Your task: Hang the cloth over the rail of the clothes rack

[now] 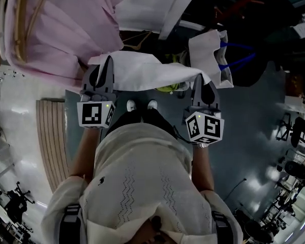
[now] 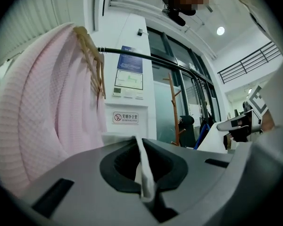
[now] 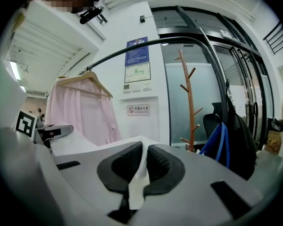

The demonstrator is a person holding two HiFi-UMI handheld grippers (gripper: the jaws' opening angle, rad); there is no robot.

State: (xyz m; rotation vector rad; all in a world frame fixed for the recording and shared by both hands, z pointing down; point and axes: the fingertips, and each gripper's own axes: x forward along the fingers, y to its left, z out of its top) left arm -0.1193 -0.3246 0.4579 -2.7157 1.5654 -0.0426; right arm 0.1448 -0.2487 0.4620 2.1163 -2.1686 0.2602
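A white cloth (image 1: 142, 71) is stretched flat between my two grippers, in front of the person's chest. My left gripper (image 1: 107, 61) is shut on its left edge, and a thin fold of cloth (image 2: 144, 169) shows pinched in the jaws. My right gripper (image 1: 197, 78) is shut on the right edge, with cloth (image 3: 137, 175) squeezed between its dark pads. The black rail (image 2: 132, 53) of the clothes rack runs above and ahead of the cloth; it arcs overhead as the rail (image 3: 146, 44) in the right gripper view.
A pink shirt (image 1: 56, 29) on a wooden hanger (image 2: 92, 55) fills the rail's left part. A white bag with blue straps (image 1: 213, 55) hangs at the right. A wooden coat stand (image 3: 188, 102) and a dark chair (image 3: 231, 135) stand beyond.
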